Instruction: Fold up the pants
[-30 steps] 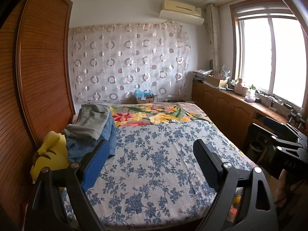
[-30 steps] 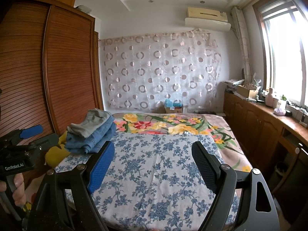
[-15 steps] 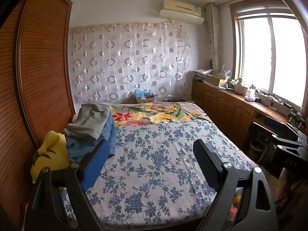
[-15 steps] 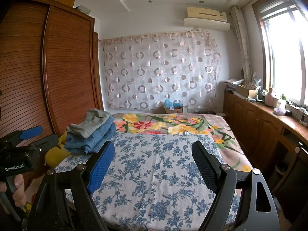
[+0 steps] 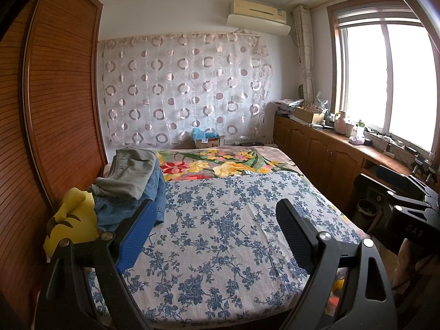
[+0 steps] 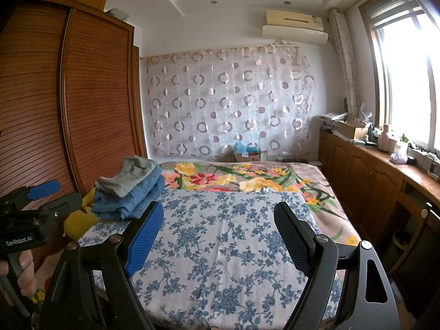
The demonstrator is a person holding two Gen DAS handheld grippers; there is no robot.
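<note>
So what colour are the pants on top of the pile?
Grey-green pants, lying on blue jeans; clearest in the right wrist view.

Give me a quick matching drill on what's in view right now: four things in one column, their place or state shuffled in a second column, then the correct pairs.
Things
1. grey pants
2. blue jeans
3. yellow plush toy
4. left gripper

Places or states
A. wedged between the clothes pile and the wardrobe
B. open, holding nothing
C. top of the pile
D. under the grey pair

Pairs: 1-C, 2-D, 3-A, 4-B
</note>
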